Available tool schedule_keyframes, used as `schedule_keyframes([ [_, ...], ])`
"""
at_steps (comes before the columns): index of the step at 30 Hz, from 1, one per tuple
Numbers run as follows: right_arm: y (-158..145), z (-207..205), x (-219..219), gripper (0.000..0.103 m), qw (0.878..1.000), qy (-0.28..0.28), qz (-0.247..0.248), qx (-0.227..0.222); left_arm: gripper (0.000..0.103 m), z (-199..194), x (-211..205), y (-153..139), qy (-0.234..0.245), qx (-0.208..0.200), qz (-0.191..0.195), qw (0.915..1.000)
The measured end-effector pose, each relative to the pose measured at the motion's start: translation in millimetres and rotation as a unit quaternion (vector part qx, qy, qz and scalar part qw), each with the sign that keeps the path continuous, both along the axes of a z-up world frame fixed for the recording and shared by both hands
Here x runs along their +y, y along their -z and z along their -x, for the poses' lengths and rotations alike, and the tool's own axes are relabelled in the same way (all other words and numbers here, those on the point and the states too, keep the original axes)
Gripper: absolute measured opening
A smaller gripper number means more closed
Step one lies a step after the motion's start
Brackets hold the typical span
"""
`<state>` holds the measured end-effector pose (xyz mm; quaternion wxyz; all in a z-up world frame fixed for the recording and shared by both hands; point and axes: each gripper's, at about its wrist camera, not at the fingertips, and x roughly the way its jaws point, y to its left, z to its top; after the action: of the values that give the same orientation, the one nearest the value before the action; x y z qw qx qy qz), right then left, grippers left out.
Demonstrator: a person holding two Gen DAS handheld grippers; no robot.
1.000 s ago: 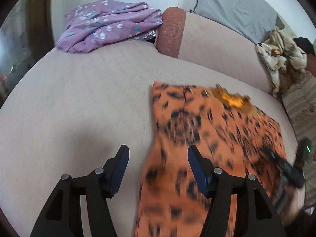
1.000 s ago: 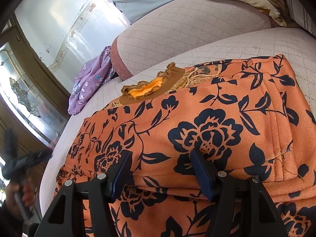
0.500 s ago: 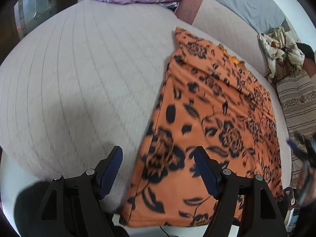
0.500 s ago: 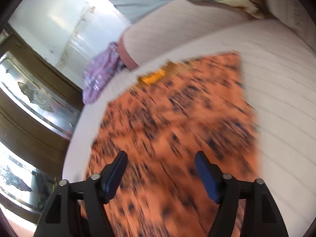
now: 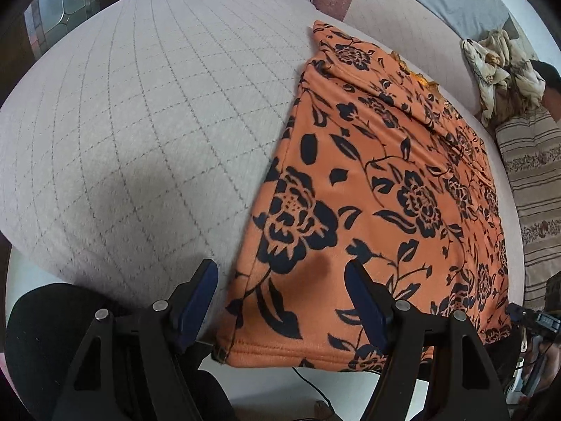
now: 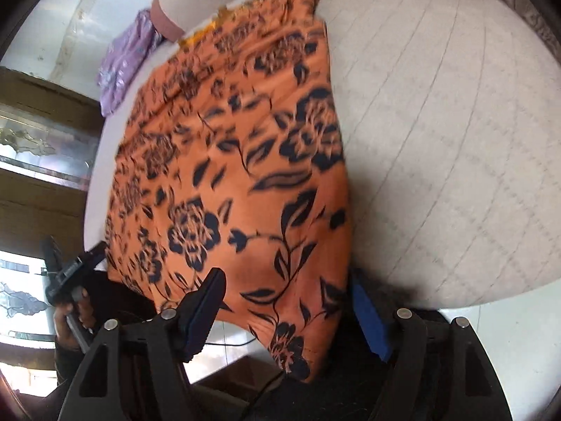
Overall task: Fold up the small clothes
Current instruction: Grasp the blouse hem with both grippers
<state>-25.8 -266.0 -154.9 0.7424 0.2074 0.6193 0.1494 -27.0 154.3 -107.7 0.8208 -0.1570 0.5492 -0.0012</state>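
Across the quilted sofa seat [image 5: 147, 133] lay the orange floral garment [image 5: 378, 189], long axis running away from both hands. Its near hem hung at the seat's front edge — left hand-held gripper [image 5: 280, 301] over one corner, right hand-held gripper [image 6: 287, 312] over the other, both released, the right's jaws having just narrowed slightly, pressing nothing.

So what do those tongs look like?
Both are alike. The left tongs and the right tongs each have two black plastic fingers with triangle-shaped holes and shiny round silver screws. Flat dark-blue pads line the inner sides. No sleeve shows.
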Motion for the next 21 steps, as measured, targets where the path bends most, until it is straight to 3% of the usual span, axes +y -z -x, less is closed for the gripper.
schedule_keyframes([
  [1, 4.7, 1.9, 1.3, 0.062, 1.000, 0.002, 0.001, 0.005, 0.075, 1.1, 0.4, 0.7, 0.003, 0.003, -0.001, 1.0000],
  [4, 7.6, 6.3, 6.0, 0.052, 1.000, -0.003, 0.021, -0.003, 0.075, 7.1, 2.6, 3.7, 0.008, 0.013, 0.002, 0.9999],
  [6, 7.8, 6.7, 5.5, 0.035, 1.000, -0.005, 0.018, -0.003, 0.075, 9.6, 3.0, 7.8, 0.012, 0.019, -0.005, 0.9997],
  [7, 7.8, 7.0, 4.1, 0.027, 1.000, -0.007, 0.016, -0.002, 0.073, 9.3, 3.1, 9.0, 0.011, 0.022, -0.005, 0.9997],
  [8, 8.6, 7.2, 4.5, 0.022, 1.000, -0.010, 0.014, -0.001, 0.065, 9.9, 3.4, 9.2, 0.009, 0.023, -0.011, 0.9996],
  [9, 9.2, 6.8, 5.3, 0.021, 1.000, -0.011, 0.014, 0.000, 0.057, 10.7, 3.8, 8.9, 0.008, 0.026, -0.017, 0.9995],
  [10, 9.1, 6.7, 6.0, 0.020, 1.000, -0.012, 0.013, 0.000, 0.041, 11.5, 4.7, 9.2, 0.007, 0.029, -0.029, 0.9991],
  [11, 7.2, 6.2, 3.8, 0.020, 1.000, -0.011, 0.009, -0.001, 0.031, 12.9, 8.7, 8.5, 0.005, 0.029, -0.025, 0.9992],
  [13, 7.5, 5.2, 4.1, 0.023, 1.000, -0.003, -0.002, -0.002, 0.024, 16.1, 16.6, 8.7, 0.005, 0.033, -0.004, 0.9994],
  [15, 8.5, 5.2, 6.1, 0.027, 1.000, -0.004, 0.000, -0.002, 0.024, 17.6, 17.3, 8.7, 0.014, 0.037, -0.002, 0.9992],
  [18, 7.8, 4.3, 9.7, 0.031, 1.000, -0.007, 0.002, -0.002, 0.047, 19.5, 11.0, 11.5, 0.038, 0.039, -0.002, 0.9985],
  [20, 10.5, 2.2, 10.7, 0.032, 1.000, -0.007, 0.004, 0.000, 0.048, 18.5, 1.3, 11.1, 0.046, 0.040, -0.020, 0.9979],
  [21, 11.2, 1.7, 11.3, 0.032, 1.000, -0.010, 0.003, 0.000, 0.042, 17.6, -2.0, 10.8, 0.050, 0.040, -0.030, 0.9975],
])
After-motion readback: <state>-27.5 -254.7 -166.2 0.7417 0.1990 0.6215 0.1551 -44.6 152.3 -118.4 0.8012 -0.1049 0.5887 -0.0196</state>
